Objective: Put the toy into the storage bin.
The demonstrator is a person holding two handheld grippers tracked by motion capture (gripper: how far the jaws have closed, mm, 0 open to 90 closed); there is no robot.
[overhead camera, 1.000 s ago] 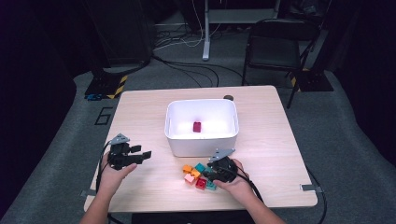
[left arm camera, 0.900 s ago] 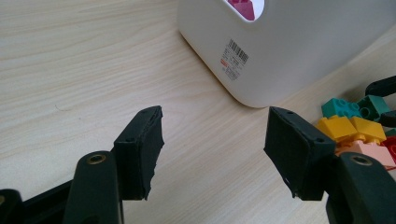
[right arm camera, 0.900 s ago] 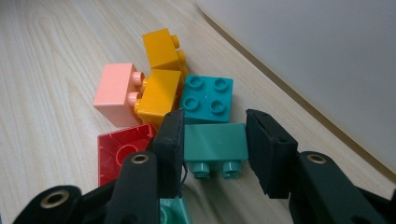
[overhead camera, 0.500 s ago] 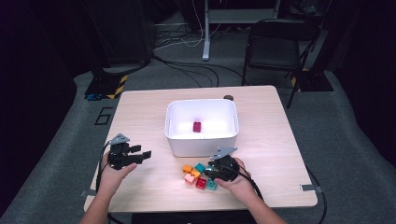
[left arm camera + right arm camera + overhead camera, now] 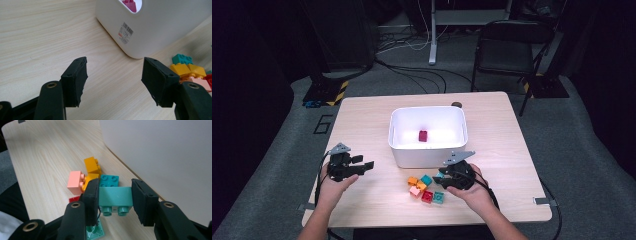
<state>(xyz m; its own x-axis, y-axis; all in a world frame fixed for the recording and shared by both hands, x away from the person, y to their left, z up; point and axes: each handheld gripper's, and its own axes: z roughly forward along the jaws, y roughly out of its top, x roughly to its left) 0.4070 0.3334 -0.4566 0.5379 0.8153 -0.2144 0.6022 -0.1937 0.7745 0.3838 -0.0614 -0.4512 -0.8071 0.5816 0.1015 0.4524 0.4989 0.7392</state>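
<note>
Two grippers are at work near the front edge of the wooden table [image 5: 362, 125]. The right gripper [image 5: 115, 195] has its jaws pinched on a teal brick [image 5: 115, 197], holding it by its two sides with the studs pointing toward the camera and down; the brick hangs clear of the tabletop, just above the small heap of bricks between the white bin [image 5: 428, 155] and the front edge. In that heap a darker teal brick [image 5: 109, 180] lies right behind the held one, two orange bricks [image 5: 92, 166] sit beside it, a pink brick [image 5: 75, 182] touches them, and a sliver of a red brick [image 5: 74, 199] shows under the left jaw. A green flat piece [image 5: 95, 232] lies beneath the gripper. The bin stands at the middle of the table, its wall close beside the heap, and a magenta brick [image 5: 423, 135] rests on its floor.

The left gripper [image 5: 113, 75] stays toward the front left corner, jaws spread apart with nothing between them, bare wood under them. It points toward the bin's near corner, where a barcode label [image 5: 125, 31] is stuck on the wall
</note>
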